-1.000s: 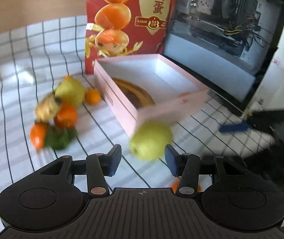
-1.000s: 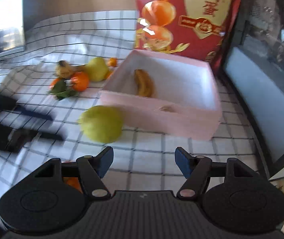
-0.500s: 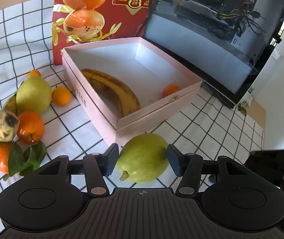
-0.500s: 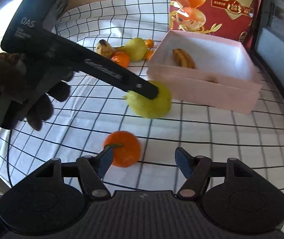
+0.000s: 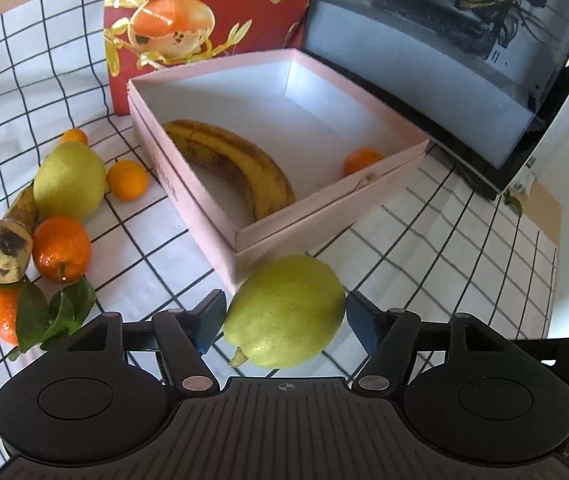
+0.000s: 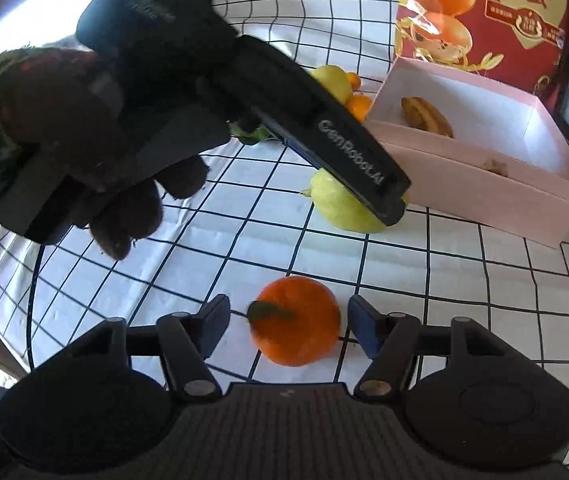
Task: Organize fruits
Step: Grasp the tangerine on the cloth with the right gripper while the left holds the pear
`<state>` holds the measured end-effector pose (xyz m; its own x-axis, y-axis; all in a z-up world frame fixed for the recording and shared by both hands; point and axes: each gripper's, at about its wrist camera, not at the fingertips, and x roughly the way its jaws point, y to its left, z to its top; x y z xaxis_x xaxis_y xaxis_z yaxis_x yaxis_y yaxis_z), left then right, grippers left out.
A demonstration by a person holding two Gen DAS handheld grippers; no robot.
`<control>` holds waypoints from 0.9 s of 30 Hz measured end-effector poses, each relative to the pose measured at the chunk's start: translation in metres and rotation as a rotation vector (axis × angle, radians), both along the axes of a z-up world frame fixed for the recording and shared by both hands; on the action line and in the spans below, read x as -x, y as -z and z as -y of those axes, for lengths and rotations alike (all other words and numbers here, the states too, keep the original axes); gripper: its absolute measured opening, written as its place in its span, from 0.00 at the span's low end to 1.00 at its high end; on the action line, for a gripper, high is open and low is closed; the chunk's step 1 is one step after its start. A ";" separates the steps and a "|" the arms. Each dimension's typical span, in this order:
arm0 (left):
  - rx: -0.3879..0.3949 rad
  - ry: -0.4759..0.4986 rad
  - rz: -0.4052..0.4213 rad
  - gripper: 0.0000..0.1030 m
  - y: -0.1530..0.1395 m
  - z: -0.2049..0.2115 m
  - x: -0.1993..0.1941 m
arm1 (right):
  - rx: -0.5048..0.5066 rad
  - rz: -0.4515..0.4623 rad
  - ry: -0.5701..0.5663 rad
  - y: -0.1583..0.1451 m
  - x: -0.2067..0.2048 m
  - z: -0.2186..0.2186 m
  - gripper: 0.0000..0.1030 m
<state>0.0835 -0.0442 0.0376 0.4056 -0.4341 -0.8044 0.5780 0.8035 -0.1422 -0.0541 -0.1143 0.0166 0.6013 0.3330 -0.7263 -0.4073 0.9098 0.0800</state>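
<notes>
A green pear (image 5: 284,312) lies on the checked cloth in front of the pink box (image 5: 304,236). It sits between the fingers of my left gripper (image 5: 284,322), whose jaws are opening; a gap shows on each side. The box holds a banana (image 5: 236,160) and a small orange (image 5: 362,160). In the right wrist view a tangerine (image 6: 296,320) lies between the fingers of my right gripper (image 6: 288,326); its jaws are closing and the pads stand just off the fruit. The same view shows one of the left gripper's fingers (image 6: 364,168) over the pear (image 6: 344,212).
Left of the box lies a heap of fruit: a second pear (image 5: 69,180), a small orange (image 5: 127,180), a tangerine (image 5: 61,248), a spotted banana (image 5: 8,248) and a leafy tangerine (image 5: 4,312). A red bag (image 5: 204,12) stands behind, a dark screen (image 5: 444,60) to the right. A gloved hand (image 6: 104,140) holds the left gripper.
The left gripper came down around the pear and its jaws widened. The right gripper moved to the tangerine, which now lies between its fingers; they have narrowed a little.
</notes>
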 end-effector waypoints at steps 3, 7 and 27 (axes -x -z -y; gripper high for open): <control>-0.004 0.008 0.011 0.70 -0.002 0.003 0.000 | 0.007 -0.008 0.006 0.001 0.003 0.005 0.53; -0.005 0.000 0.012 0.71 0.002 0.005 -0.005 | 0.004 -0.019 0.008 0.001 0.007 0.009 0.53; 0.000 0.057 0.016 0.66 0.010 -0.004 0.006 | 0.020 -0.035 0.015 0.007 0.007 0.009 0.52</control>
<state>0.0773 -0.0403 0.0274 0.3930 -0.4571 -0.7979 0.6253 0.7691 -0.1326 -0.0610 -0.1233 0.0095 0.5802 0.3094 -0.7534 -0.3913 0.9172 0.0753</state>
